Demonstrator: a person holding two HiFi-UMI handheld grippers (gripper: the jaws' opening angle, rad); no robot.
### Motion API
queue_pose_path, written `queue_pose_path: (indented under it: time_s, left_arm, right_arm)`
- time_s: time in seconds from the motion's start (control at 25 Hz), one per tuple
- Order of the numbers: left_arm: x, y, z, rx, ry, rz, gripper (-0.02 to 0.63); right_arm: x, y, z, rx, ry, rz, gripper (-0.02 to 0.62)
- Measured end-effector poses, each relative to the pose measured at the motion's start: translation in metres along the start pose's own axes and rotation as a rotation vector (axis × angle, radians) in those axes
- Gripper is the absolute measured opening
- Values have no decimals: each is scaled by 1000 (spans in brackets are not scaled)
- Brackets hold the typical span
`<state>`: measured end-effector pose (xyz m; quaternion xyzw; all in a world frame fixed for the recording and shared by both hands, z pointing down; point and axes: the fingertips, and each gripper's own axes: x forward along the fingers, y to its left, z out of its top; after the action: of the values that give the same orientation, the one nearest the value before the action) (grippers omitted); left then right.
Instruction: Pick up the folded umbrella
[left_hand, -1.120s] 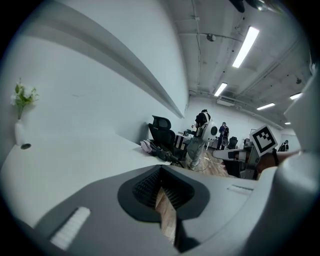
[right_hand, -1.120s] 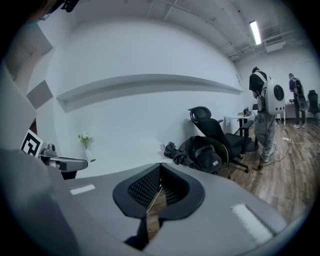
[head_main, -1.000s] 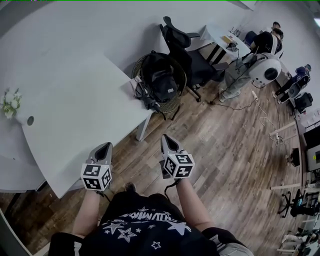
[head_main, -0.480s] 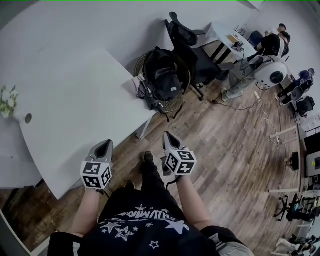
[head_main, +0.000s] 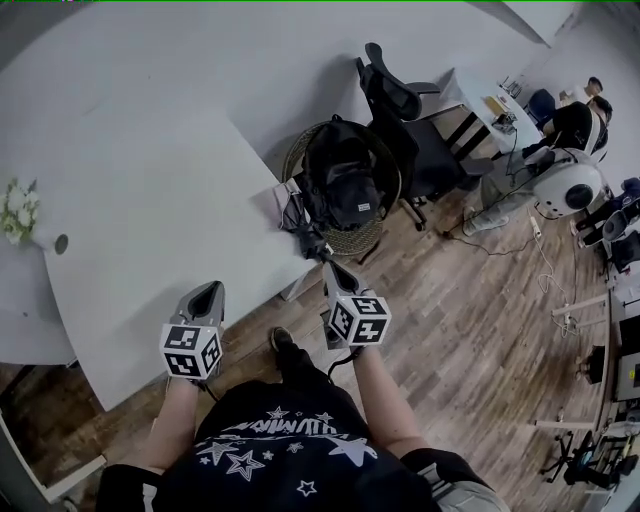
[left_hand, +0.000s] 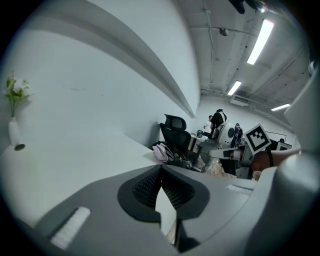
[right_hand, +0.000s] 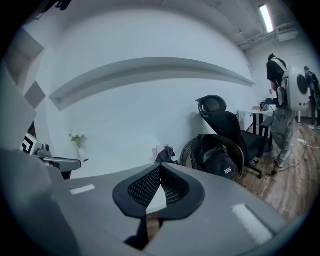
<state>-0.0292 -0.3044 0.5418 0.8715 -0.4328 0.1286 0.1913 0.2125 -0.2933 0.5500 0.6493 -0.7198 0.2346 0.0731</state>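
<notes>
My left gripper (head_main: 208, 289) and right gripper (head_main: 331, 266) are grey, with black ribbed pads (right_hand: 145, 186) and cubes (head_main: 190, 350) of black-and-white squares. The table (head_main: 150, 240) is white, the floor (head_main: 450, 300) brown wood planks. Black too — the backpack (head_main: 345, 185), the chair (head_main: 400, 110), the folded umbrella (head_main: 303, 222). My shirt (head_main: 270, 450) is black with white stars.

The tabletop (head_main: 150, 200) is looking smooth, matt white. The floor (head_main: 450, 300) is showing grained wood planks. A black cloth backpack (head_main: 345, 185) is sitting in a woven basket (head_main: 352, 238). The left gripper (head_main: 207, 293) and right gripper (head_main: 333, 270) are showing matt grey plastic, with ribbed black pads (right_hand: 142, 186).
</notes>
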Motion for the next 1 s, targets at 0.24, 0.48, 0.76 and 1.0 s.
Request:
queue_pose_path:
  time_s: [0.24,0.48,0.76,1.0]
  left_arm:
    - [47,-5,19,-13,-3,52,3]
    - [76,3,31,-28,-2,119,3]
    - [91,6,24,-62,27,177,3]
    - [101,14,20,-61,47,226,3]
  right_arm:
    - [55,-25,15,-54,98,63,18]
    - [103,-37,9,-80,244,121,135]
    - [137,-37,-16,-123,410,190,273]
    - [162,-32,-30,-171,490,213,278]
